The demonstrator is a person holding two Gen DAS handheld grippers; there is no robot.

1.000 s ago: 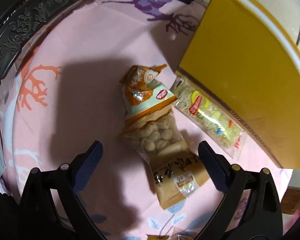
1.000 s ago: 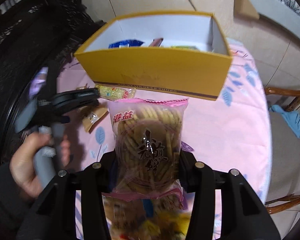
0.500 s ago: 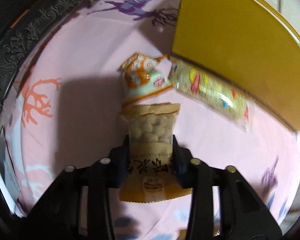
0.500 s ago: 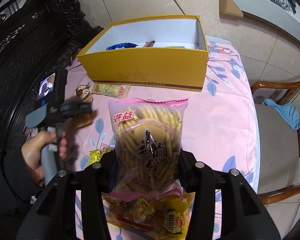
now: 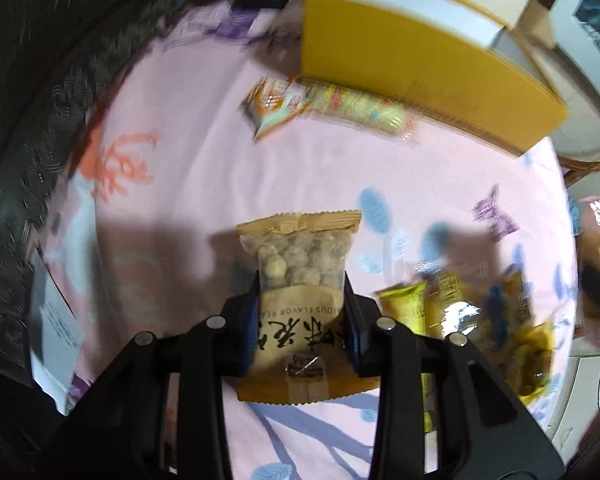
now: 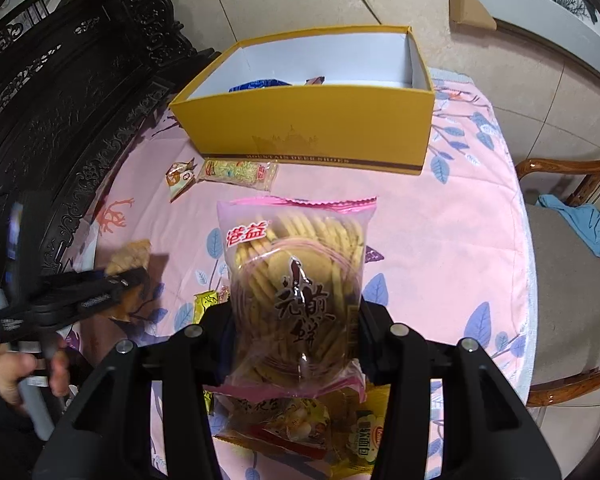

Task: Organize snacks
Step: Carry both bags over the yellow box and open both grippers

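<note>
My left gripper (image 5: 302, 312) is shut on a tan bag of coated peanuts (image 5: 300, 264) and holds it above the pink tablecloth; it also shows in the right wrist view (image 6: 112, 280). My right gripper (image 6: 296, 332) is shut on a clear bag of round crackers (image 6: 296, 276), held above the table. The open yellow box (image 6: 312, 136) stands at the far side with a few snacks inside. A small orange-and-mint packet (image 6: 179, 177) and a long clear snack bar (image 6: 240, 172) lie in front of the box.
A pile of yellow snack packets (image 6: 300, 428) lies on the table under my right gripper, also visible in the left wrist view (image 5: 460, 316). Dark carved furniture (image 6: 60, 100) borders the left. A wooden chair (image 6: 560, 280) with a blue cloth stands at the right.
My left gripper closed on the peanut bag, lifted it off the table and pulled back from the box. My right gripper keeps holding the cracker bag, raised a little higher.
</note>
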